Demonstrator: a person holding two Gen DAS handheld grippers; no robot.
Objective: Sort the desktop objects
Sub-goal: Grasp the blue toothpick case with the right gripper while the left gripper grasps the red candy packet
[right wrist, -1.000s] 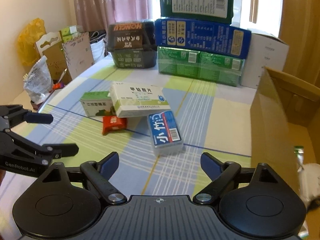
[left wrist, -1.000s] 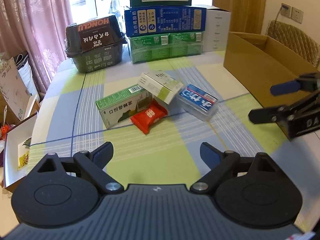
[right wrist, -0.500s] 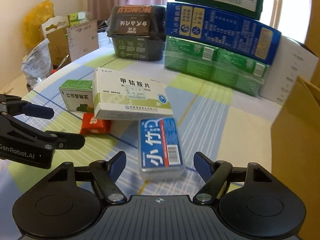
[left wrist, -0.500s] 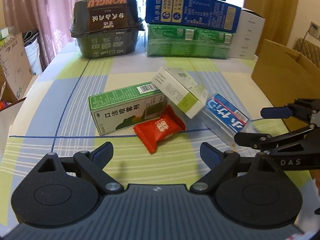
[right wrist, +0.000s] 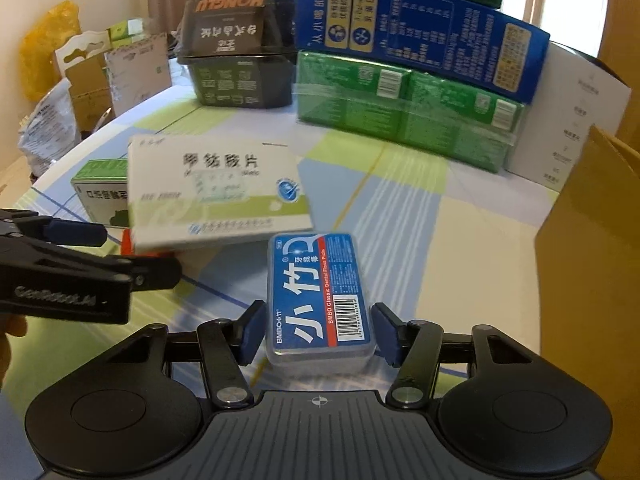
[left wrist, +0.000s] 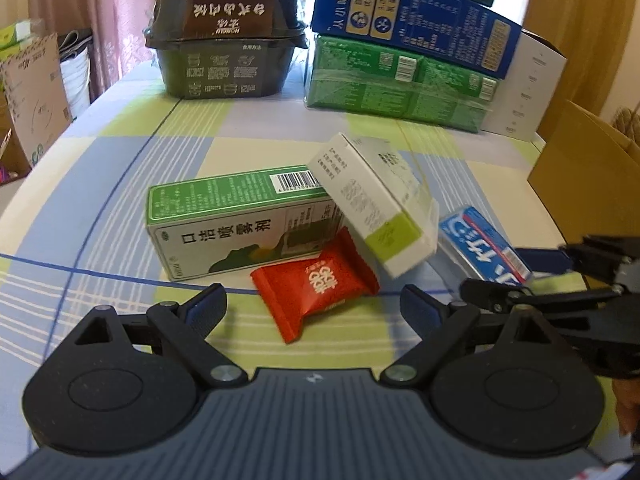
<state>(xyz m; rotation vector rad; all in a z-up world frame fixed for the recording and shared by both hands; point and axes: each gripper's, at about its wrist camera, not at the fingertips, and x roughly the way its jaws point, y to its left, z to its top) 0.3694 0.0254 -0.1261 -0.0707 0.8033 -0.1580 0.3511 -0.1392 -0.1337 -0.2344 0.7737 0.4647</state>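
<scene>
1. The floss case [right wrist: 320, 296] lay between the right gripper's [right wrist: 320, 334] fingers.
2. The snack packet [left wrist: 314, 282] lay between and just beyond the left gripper's [left wrist: 314, 306] fingers.
3. The tablet box [left wrist: 370, 200] leaned on the spray box [left wrist: 236, 224] beyond them.

Left gripper [left wrist: 314, 304] jaws wide, nothing between pads, red snack packet [left wrist: 316, 284] lying just ahead on checked tablecloth [left wrist: 120, 184]. Green box [left wrist: 236, 220] right behind packet. White-and-green box [left wrist: 372, 204] tilted, leaning on green box end. Blue floss pick case [left wrist: 484, 248] off to right, right gripper [left wrist: 516, 274] straddling its near end, jaws closing; can't tell if pads touch. Far back: black HONGLU bowl [left wrist: 224, 32], stacked blue and green cartons [left wrist: 404, 56]. Cardboard box [left wrist: 584, 172] at right edge.
</scene>
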